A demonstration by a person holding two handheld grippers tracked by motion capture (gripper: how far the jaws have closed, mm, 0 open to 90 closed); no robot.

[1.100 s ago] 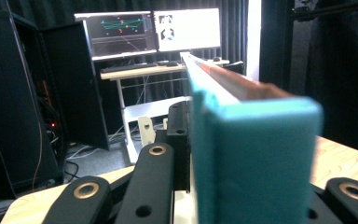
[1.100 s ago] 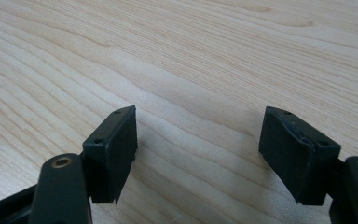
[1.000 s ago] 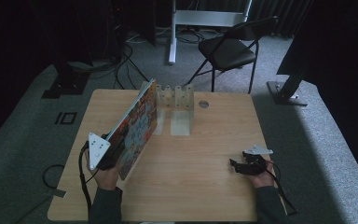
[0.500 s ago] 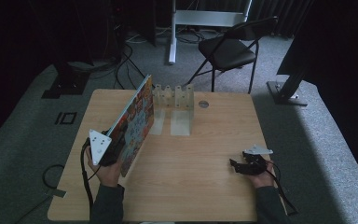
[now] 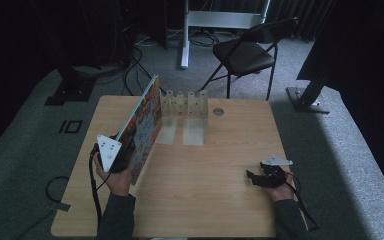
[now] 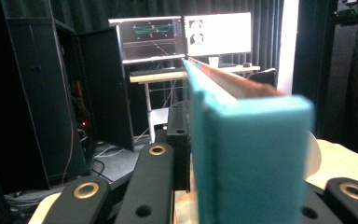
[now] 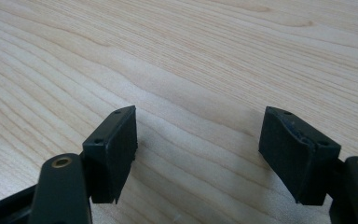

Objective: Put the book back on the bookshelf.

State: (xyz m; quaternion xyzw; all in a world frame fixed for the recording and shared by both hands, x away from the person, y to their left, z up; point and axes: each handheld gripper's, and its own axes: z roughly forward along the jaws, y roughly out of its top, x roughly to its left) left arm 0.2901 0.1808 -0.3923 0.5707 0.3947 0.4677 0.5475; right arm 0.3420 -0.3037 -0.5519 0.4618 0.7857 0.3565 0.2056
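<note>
- Left gripper (image 5: 125, 156): its jaws are clamped on the near lower corner of a large picture book (image 5: 142, 122). The book stands on edge on the left half of the table (image 5: 230, 200) and leans a little to one side, with its colourful cover turned toward the centre of the table. Gripping at a corner probably lets the person steer the far end of the book while its weight rests mostly on the tabletop.
- Left gripper view: the teal spine edge of the book (image 6: 251, 158) fills the gap between the black jaws, and the top edge runs straight away from the camera. This confirms a grip across the thickness of the book rather than across its face.
- Clear rack (image 5: 185, 107): a transparent divider stand sits near the far edge of the table, just beyond the far end of the book. Its upright fins form slots, and the book seems aligned lengthwise with the leftmost one, which suggests the book is meant to be filed upright there.
- Right gripper (image 5: 260, 177): it rests low at the near right of the table, well apart from the book and the rack. Its jaws stand wide with nothing between them; in the right gripper view they frame bare wood grain (image 7: 200, 84). The idle posture suggests that this hand is in reserve, perhaps to steady the rack or the book.
- Small round disc (image 5: 218, 111): it lies on the table just right of the rack, and it plays no evident part in the work.
</note>
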